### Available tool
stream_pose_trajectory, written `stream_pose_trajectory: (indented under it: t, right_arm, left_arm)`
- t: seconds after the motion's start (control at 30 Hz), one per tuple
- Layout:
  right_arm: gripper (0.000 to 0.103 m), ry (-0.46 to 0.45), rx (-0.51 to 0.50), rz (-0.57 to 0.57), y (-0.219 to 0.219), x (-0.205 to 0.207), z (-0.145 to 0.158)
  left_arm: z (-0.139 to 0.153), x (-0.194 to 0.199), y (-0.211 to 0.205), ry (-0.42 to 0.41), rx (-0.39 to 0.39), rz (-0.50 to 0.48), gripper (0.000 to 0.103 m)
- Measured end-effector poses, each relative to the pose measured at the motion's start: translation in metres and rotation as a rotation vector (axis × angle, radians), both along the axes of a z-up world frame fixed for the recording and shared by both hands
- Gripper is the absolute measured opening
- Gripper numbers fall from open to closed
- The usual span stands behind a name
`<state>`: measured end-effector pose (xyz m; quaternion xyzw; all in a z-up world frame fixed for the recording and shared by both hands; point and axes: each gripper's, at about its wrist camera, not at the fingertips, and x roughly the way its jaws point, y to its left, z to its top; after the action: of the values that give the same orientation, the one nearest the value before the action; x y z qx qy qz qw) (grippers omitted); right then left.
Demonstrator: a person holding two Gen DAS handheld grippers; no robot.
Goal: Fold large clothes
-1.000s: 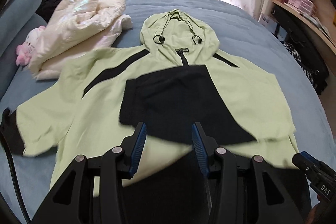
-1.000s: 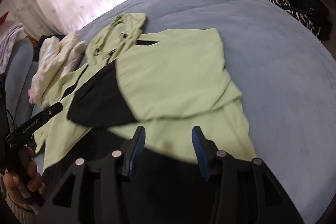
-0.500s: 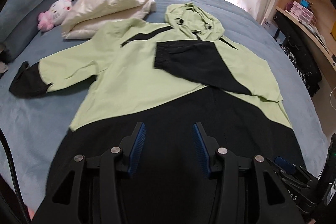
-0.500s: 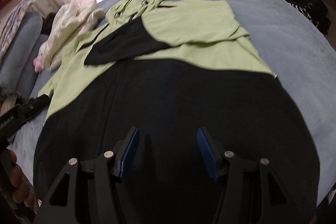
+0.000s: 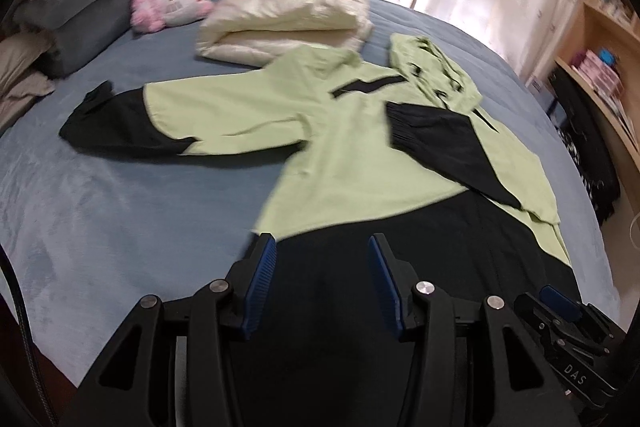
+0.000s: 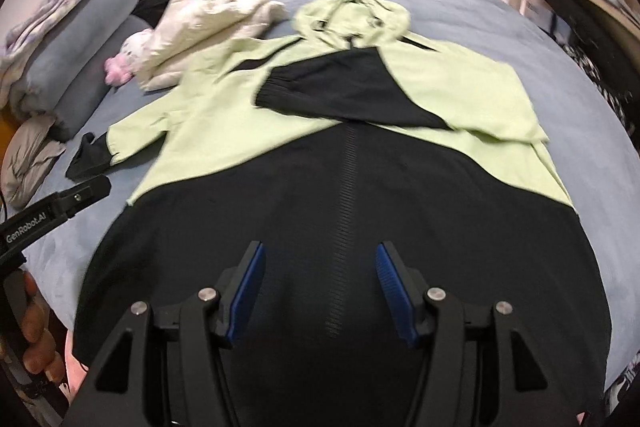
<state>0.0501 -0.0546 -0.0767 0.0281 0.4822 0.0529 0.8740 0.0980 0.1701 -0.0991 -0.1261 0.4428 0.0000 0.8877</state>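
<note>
**One sleeve folded, one sleeve still out: where the fold can fail**

The bed (image 5: 100, 211) carries everything, and its soft blue cover is my first worry: if I pull the cloth along it, the cloth can drag and wrinkle instead of sliding flat.

The hoodie (image 5: 352, 163) lies face up across the bed, hood toward the window, black hem near me. In the left view one sleeve (image 5: 436, 143) is already laid over the chest, with its black cuff in the middle. The other sleeve (image 5: 160, 115) still lies spread out to the side on the cover. If I lift that one too quickly, I think the folded sleeve can slip off the chest, because nothing holds it.

The white jacket (image 5: 288, 11) touches the shoulder of the hoodie, or lies just beside it; I cannot tell which. It can catch the sleeve when I bring it over. The pink plush (image 5: 172, 7) is farther away and should not disturb.

My left gripper (image 5: 318, 281) hangs over the black hem, about half open, holding nothing. My right gripper (image 6: 320, 291) is also about half open and empty, above the middle of the hem. A thin pinch may take only the top layer.
</note>
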Motion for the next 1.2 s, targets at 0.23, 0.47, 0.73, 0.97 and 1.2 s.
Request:
stream_pose_trajectory:
  t: [0.23, 0.47, 0.73, 0.97, 1.2]
  right_arm:
    - [0.057, -0.044, -0.039, 0.084, 0.065, 0.022, 0.005]
    - [0.057, -0.059, -0.104, 0.112, 0.126, 0.065, -0.001]
    - [0.057, -0.064, -0.113, 0.177, 0.187, 0.115, -0.018]
    - [0.057, -0.052, -0.091, 0.206, 0.224, 0.148, -0.031]
    - [0.057, -0.030, -0.069, 0.228, 0.238, 0.154, -0.043]
  left_arm:
    - [-0.022, 0.011, 0.071, 0.020, -0.063, 0.080, 0.049]
    - [-0.045, 0.033, 0.136, 0.028, -0.178, 0.108, 0.049]
    - [-0.085, 0.069, 0.243, 0.046, -0.422, 0.268, 0.049]
    - [-0.123, 0.090, 0.311, 0.039, -0.606, 0.403, 0.049]
    - [-0.145, 0.110, 0.329, -0.006, -0.690, 0.457, 0.032]
